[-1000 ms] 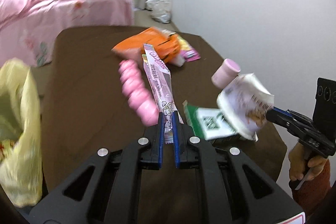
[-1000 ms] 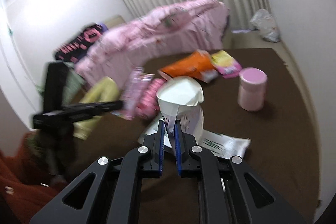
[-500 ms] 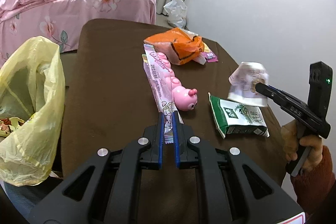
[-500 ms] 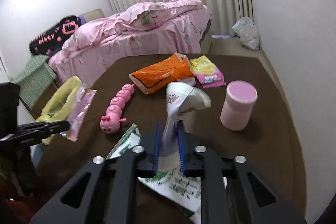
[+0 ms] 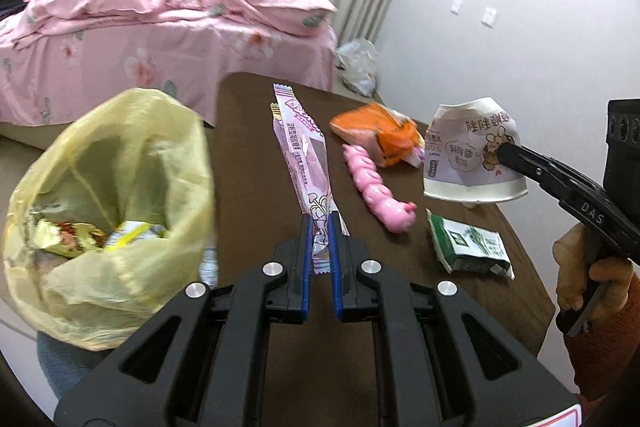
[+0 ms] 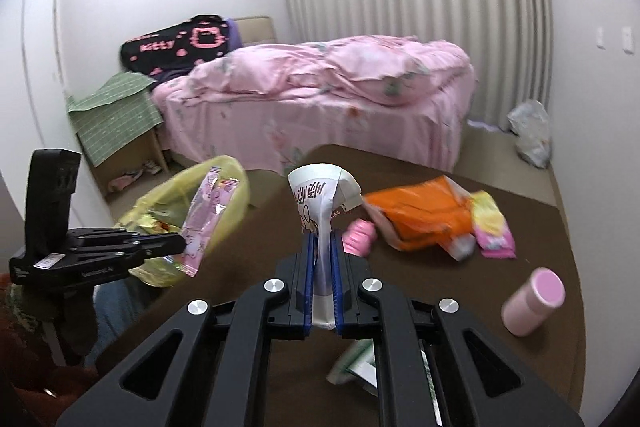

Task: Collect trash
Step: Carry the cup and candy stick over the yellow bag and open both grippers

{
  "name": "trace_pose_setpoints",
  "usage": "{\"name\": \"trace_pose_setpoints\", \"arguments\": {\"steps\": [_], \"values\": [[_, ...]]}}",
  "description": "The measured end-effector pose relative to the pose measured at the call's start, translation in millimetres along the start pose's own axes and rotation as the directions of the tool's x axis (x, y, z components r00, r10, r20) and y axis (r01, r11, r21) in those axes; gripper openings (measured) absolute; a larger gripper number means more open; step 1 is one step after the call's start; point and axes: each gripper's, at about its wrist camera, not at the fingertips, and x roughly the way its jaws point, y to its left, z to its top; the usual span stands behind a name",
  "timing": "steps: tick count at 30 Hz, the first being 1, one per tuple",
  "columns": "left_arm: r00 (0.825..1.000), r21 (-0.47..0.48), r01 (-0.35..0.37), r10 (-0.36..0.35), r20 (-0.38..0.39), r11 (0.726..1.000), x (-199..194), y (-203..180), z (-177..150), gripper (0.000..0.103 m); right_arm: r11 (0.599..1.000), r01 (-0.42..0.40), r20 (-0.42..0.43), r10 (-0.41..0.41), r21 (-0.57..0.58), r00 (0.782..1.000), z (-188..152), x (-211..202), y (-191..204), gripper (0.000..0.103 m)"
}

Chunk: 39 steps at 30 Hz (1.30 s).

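My left gripper [image 5: 321,227] is shut on a long pink snack wrapper [image 5: 304,151] and holds it above the brown table [image 5: 256,155], just right of the open yellow trash bag [image 5: 120,187]. It also shows in the right wrist view [image 6: 176,245] with the wrapper [image 6: 206,215] in front of the bag [image 6: 168,211]. My right gripper [image 6: 322,239] is shut on a crushed white paper cup [image 6: 320,195], held above the table; the cup also shows in the left wrist view [image 5: 468,155].
On the table lie an orange bag [image 5: 376,131], a pink caterpillar toy [image 5: 376,191], a green-white packet [image 5: 468,247], small pink and yellow packets [image 6: 492,223] and a pink-lidded jar [image 6: 534,301]. A pink bed [image 6: 320,99] stands behind.
Both grippers have swung left toward the yellow bag, each still holding its item. The bag now sits close beside my left gripper, and the cup is raised higher.
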Motion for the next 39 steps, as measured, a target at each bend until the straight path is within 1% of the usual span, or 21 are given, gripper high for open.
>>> {"name": "trace_pose_setpoints", "arguments": {"steps": [2,5,8,11,13,14,17,19,23,26,28,29,32,34,36,38,39], "values": [[0.999,-0.025,-0.026,0.026,0.025,0.999,-9,15,4,0.008,1.0,-0.013,0.0,0.013,-0.027,1.0,8,5,14,0.009],[0.991,-0.07,-0.106,0.111,0.068,0.992,-22,43,13,0.007,0.997,-0.035,-0.001,0.035,-0.076,0.999,19,13,37,0.009],[0.983,-0.129,-0.161,0.171,0.071,0.979,-28,74,18,0.008,0.991,-0.061,-0.001,0.062,-0.117,0.998,29,21,59,0.009],[0.969,-0.205,-0.213,0.233,0.077,0.955,-31,108,16,0.008,0.986,-0.09,-0.005,0.091,-0.143,0.996,38,29,75,0.009],[0.964,-0.258,-0.226,0.253,0.076,0.939,-31,128,13,0.007,0.982,-0.109,-0.013,0.109,-0.155,0.994,44,39,84,0.009],[0.964,-0.292,-0.232,0.26,0.061,0.928,-28,141,10,0.008,0.979,-0.123,-0.02,0.122,-0.163,0.992,48,45,89,0.009],[0.971,-0.349,-0.216,0.238,0.023,0.912,-18,165,2,0.008,0.971,-0.16,-0.04,0.156,-0.178,0.987,57,65,104,0.009],[0.973,-0.364,-0.221,0.233,-0.011,0.905,-11,175,-5,0.007,0.965,-0.189,-0.054,0.182,-0.182,0.982,62,79,112,0.009],[0.968,-0.337,-0.25,0.236,-0.083,0.908,1,175,-19,0.008,0.95,-0.266,-0.108,0.25,-0.167,0.962,70,118,127,0.009],[0.963,-0.331,-0.268,0.237,-0.13,0.905,7,176,-28,0.008,0.939,-0.31,-0.159,0.287,-0.15,0.945,70,147,136,0.009],[0.958,-0.332,-0.282,0.243,-0.153,0.9,10,177,-31,0.008,0.935,-0.324,-0.187,0.296,-0.146,0.937,67,163,141,0.009],[0.958,-0.335,-0.282,0.243,-0.154,0.899,9,177,-33,0.008,0.933,-0.329,-0.207,0.297,-0.145,0.932,63,173,144,0.009],[0.966,-0.354,-0.257,0.226,-0.127,0.899,3,178,-30,0.008,0.93,-0.34,-0.241,0.301,-0.137,0.923,54,191,149,0.009],[0.968,-0.349,-0.252,0.227,-0.11,0.903,0,176,-26,0.008,0.93,-0.34,-0.254,0.299,-0.136,0.92,51,200,151,0.009],[0.969,-0.344,-0.246,0.227,-0.094,0.906,-3,174,-20,0.008,0.929,-0.343,-0.26,0.3,-0.14,0.918,48,202,151,0.01],[0.971,-0.344,-0.239,0.226,-0.079,0.908,-5,172,-17,0.008,0.921,-0.364,-0.278,0.317,-0.137,0.907,45,205,152,0.01],[0.971,-0.346,-0.238,0.227,-0.071,0.907,-7,172,-15,0.01,0.922,-0.36,-0.282,0.311,-0.142,0.908,44,205,152,0.01]]}}
